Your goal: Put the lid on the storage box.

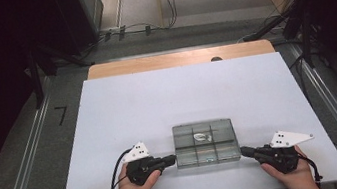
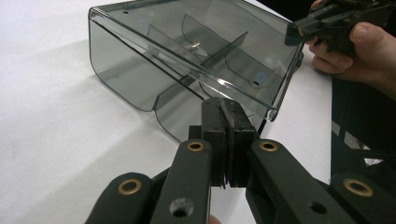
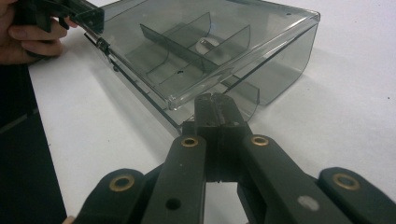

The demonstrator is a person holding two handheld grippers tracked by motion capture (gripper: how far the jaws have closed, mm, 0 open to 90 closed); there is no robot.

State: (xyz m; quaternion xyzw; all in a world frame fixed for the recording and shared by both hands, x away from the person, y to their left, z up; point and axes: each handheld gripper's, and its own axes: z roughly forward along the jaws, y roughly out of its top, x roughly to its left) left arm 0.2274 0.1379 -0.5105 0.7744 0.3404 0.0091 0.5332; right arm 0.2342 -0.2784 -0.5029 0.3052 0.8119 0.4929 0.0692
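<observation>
Smoked clear plastic organiser box sits near the front edge of the white table, between our two hands. Lid looks down; inner dividers show through it, and a small pale item lies in one rear compartment, too small to identify.

Left gripper is at the box's left front corner, right gripper at the right front corner. In both gripper views the jaws are pressed together with no gap and nothing between them; tips lie just at the box's front rim, and we cannot tell if they touch.

We judge the box light, rigid and thin-walled, its glossy surface slippery, so it may skate on the table if pushed. Best purchase looks to be the protruding lid rim, nipped from both corners, or the front lip to lift the lid. The hinge and latch would not take hard squeezing.
</observation>
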